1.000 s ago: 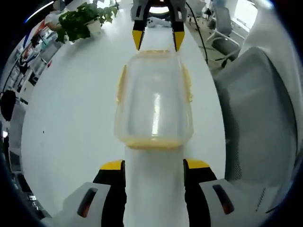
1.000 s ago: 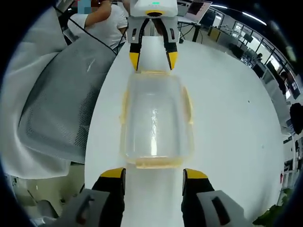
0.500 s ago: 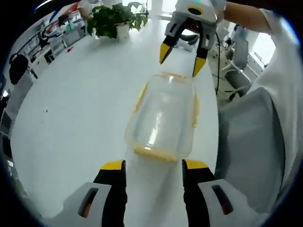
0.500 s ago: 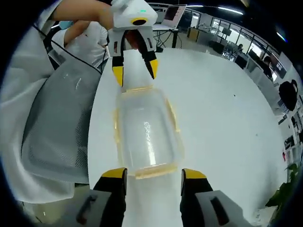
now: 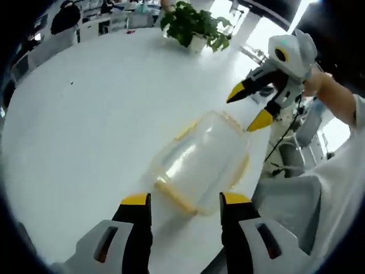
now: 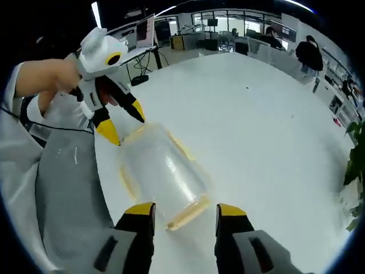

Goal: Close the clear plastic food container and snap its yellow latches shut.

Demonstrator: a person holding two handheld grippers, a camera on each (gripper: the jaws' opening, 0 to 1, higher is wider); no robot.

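The clear plastic food container (image 5: pixel 199 160) with yellow latches lies on the white table (image 5: pixel 85 114), lid side up. My left gripper (image 5: pixel 185 200) is open, its yellow-tipped jaws standing just short of the container's near end. My right gripper (image 5: pixel 249 108) hovers open beyond the far end, held by a hand. In the right gripper view the container (image 6: pixel 162 168) lies slantwise ahead of my open right gripper (image 6: pixel 185 209). There the left gripper (image 6: pixel 122 123) hangs open over the container's far end. Neither gripper touches the container. I cannot tell whether the latches are snapped.
A potted plant (image 5: pixel 194 23) stands at the table's far side. A grey mesh chair (image 6: pixel 68 188) sits against the table edge close to the container. A laptop (image 6: pixel 145 31) and office desks lie farther back. Bare white table surrounds the container.
Both grippers have swung sideways and risen, so each now sees the container at a slant instead of straight ahead. The container has stayed where it was on the table.
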